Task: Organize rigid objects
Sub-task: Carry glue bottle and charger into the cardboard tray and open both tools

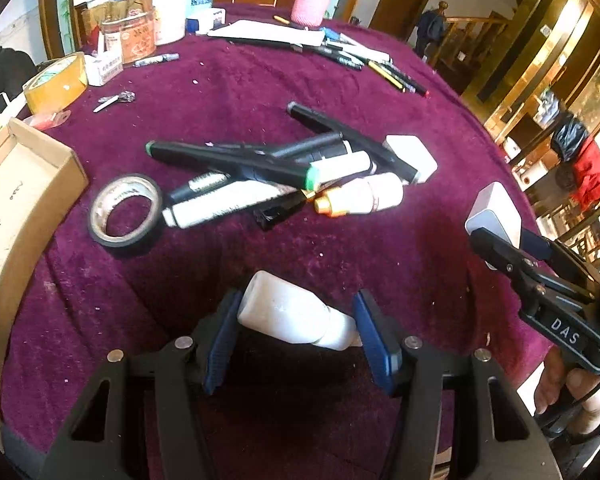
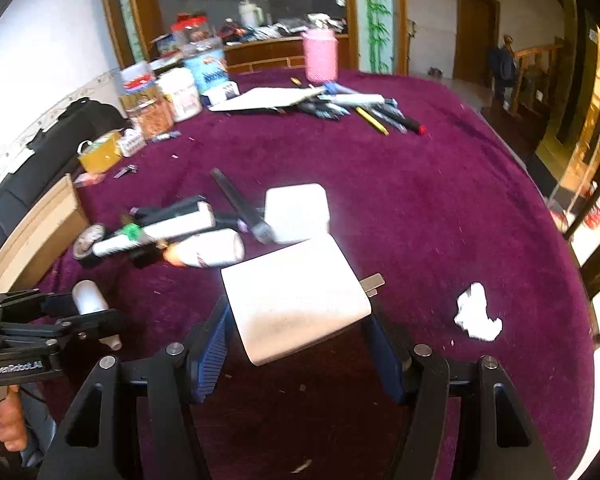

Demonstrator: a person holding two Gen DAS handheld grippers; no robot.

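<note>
You grip bottle (image 1: 296,316) in left fingers (image 1: 224,344), charger (image 2: 296,300) in right fingers (image 2: 214,344), both lifted near box (image 1: 24,184). Pen pile (image 1: 260,172) beside box still unsorted; box looks empty.

Round table under purple cloth (image 2: 440,208), white wall (image 2: 52,52), wooden door (image 2: 474,34), wooden stair railing (image 2: 536,68)

Black grippers, blue ribbed fingers (image 1: 220,344), silver screws.
</note>
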